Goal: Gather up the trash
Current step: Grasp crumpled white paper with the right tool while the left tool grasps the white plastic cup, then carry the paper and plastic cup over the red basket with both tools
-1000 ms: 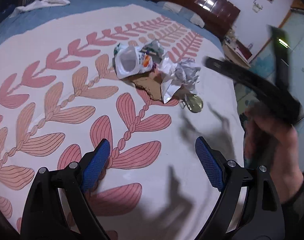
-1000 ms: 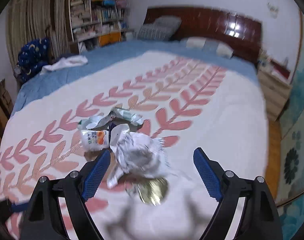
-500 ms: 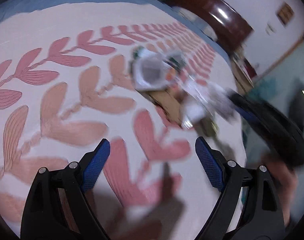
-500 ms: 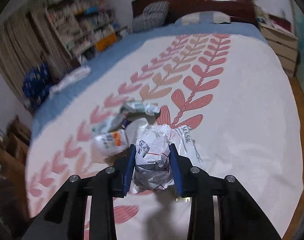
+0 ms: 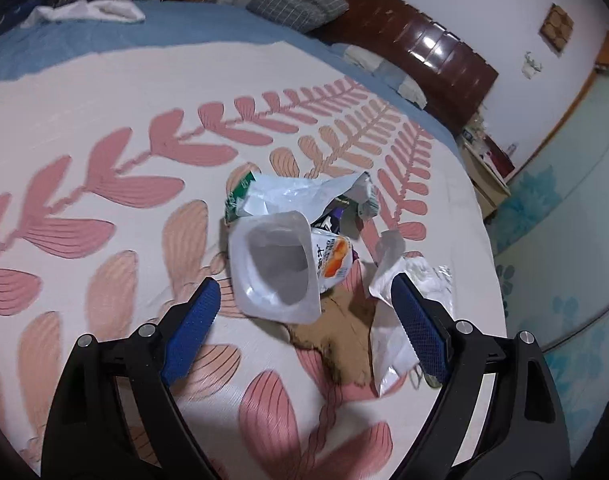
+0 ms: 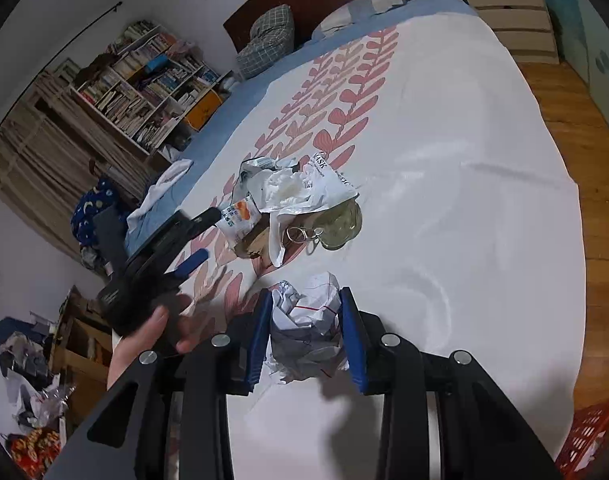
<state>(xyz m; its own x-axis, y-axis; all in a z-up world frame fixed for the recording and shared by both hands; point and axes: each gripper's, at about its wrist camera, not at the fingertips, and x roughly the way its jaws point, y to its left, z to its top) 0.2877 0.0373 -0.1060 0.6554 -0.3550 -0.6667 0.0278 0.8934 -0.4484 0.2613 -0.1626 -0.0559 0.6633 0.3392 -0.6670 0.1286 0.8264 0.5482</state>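
A pile of trash lies on the patterned bedspread. A white plastic cup lies on its side, mouth toward my left gripper, which is open and hangs just short of the cup. Behind the cup lies a torn foil wrapper; beside it are a brown cardboard scrap and a white wrapper. My right gripper is shut on a crumpled paper ball and holds it above the bed, away from the pile. The left gripper shows in the right wrist view.
A red crate stands on the wooden floor at the lower right of the right wrist view. A clear plastic piece and a wire ring lie at the pile's near edge. Bookshelves, pillows and a wooden headboard border the bed.
My right gripper closed on the paper ball and lifted it away from the pile. My left gripper moved in close to the white cup, still open.
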